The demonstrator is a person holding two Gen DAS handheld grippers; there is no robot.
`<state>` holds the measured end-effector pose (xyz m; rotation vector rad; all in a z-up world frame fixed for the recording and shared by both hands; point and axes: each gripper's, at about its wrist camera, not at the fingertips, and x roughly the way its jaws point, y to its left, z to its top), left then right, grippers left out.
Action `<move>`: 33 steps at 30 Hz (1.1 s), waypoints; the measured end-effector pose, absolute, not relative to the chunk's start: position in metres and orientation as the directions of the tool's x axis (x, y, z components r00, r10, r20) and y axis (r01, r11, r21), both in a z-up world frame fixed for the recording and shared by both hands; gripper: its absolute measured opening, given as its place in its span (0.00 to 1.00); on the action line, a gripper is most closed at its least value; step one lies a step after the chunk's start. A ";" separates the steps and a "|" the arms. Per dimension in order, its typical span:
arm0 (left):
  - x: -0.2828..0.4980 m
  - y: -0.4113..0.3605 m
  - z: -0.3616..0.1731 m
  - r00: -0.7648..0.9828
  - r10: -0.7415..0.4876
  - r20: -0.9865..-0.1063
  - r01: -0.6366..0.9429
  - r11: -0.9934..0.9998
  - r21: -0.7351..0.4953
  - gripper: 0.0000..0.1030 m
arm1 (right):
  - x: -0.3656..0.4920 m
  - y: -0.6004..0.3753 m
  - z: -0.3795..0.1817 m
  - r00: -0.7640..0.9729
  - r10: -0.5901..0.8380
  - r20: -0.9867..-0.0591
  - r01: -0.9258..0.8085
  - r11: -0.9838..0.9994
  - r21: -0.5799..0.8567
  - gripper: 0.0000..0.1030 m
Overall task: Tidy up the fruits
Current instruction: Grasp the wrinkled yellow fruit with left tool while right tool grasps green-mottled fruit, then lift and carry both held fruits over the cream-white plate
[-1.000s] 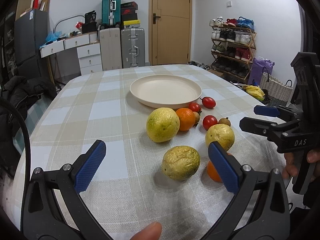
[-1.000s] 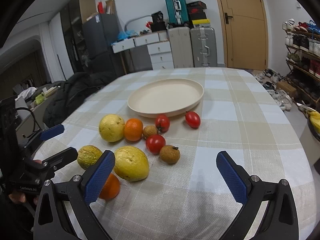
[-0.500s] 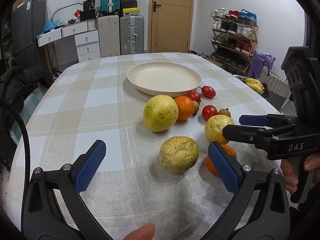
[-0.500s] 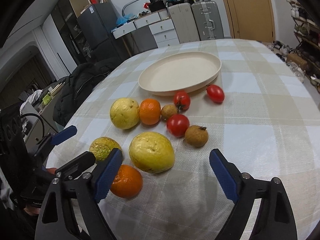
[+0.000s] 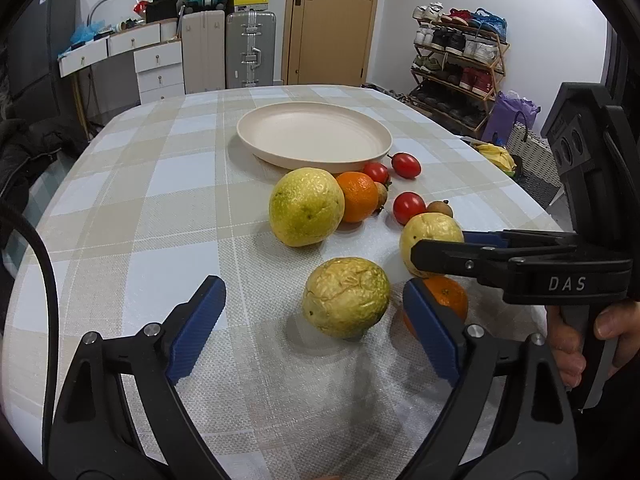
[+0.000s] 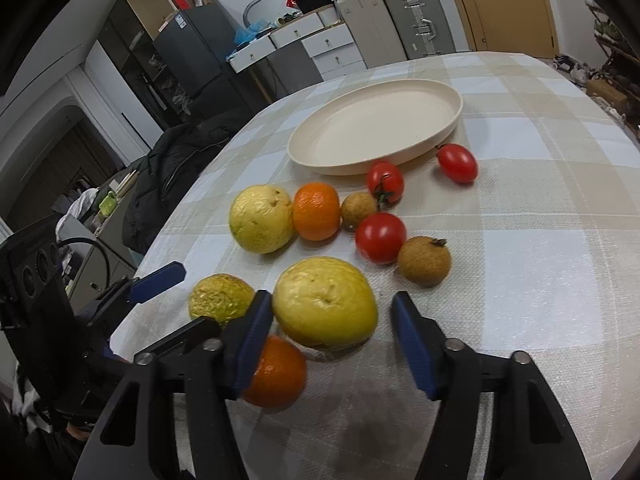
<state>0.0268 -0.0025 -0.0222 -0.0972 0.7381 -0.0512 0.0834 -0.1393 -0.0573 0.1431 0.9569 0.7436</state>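
A cream plate sits empty at the table's far middle. In front of it lie yellow-green fruits, oranges, red tomatoes and small brown fruits. My right gripper is open, its pads on either side of a smooth yellow fruit, left pad close to its skin. An orange lies just under the left pad. My left gripper is open around a wrinkled yellow-green fruit, not touching it.
A large yellow fruit, an orange, tomatoes and a brown fruit lie between the grippers and plate. The checked tablecloth covers the table. Suitcases, drawers and a shoe rack stand beyond.
Both grippers have moved forward and down toward the fruits. The right gripper now straddles the smooth yellow fruit with narrower jaws; the left gripper has come around the wrinkled fruit.
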 end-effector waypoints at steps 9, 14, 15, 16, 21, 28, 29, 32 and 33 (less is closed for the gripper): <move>0.035 -0.005 -0.027 0.712 -0.110 -0.694 0.034 0.992 -0.122 0.80 | 0.079 -0.142 -0.053 0.380 0.630 -0.678 -0.525 0.750 0.402 0.53; 0.040 -0.004 -0.030 0.689 -0.152 -0.709 0.048 0.985 -0.164 0.60 | 0.080 -0.149 -0.047 0.397 0.635 -0.662 -0.524 0.750 0.405 0.52; 0.041 -0.004 -0.031 0.681 -0.168 -0.712 0.057 0.983 -0.177 0.57 | 0.080 -0.150 -0.047 0.398 0.635 -0.662 -0.523 0.750 0.405 0.52; 0.042 -0.005 -0.032 0.674 -0.188 -0.714 0.070 0.979 -0.192 0.49 | 0.080 -0.151 -0.047 0.399 0.635 -0.662 -0.522 0.750 0.406 0.52; 0.041 -0.012 -0.033 0.674 -0.191 -0.713 0.092 0.980 -0.176 0.44 | 0.080 -0.153 -0.045 0.404 0.635 -0.658 -0.526 0.750 0.401 0.48; 0.037 -0.011 -0.030 0.693 -0.179 -0.698 0.080 0.982 -0.173 0.44 | 0.073 -0.153 -0.045 0.411 0.625 -0.663 -0.539 0.754 0.376 0.48; 0.037 -0.010 -0.030 0.694 -0.181 -0.697 0.079 0.981 -0.176 0.44 | 0.073 -0.153 -0.046 0.409 0.625 -0.665 -0.541 0.753 0.376 0.49; 0.038 -0.008 -0.030 0.691 -0.183 -0.699 0.076 0.981 -0.181 0.44 | 0.075 -0.153 -0.051 0.382 0.635 -0.672 -0.535 0.745 0.399 0.49; 0.038 -0.008 -0.030 0.690 -0.184 -0.700 0.076 0.980 -0.182 0.44 | 0.076 -0.152 -0.052 0.377 0.634 -0.675 -0.538 0.743 0.398 0.49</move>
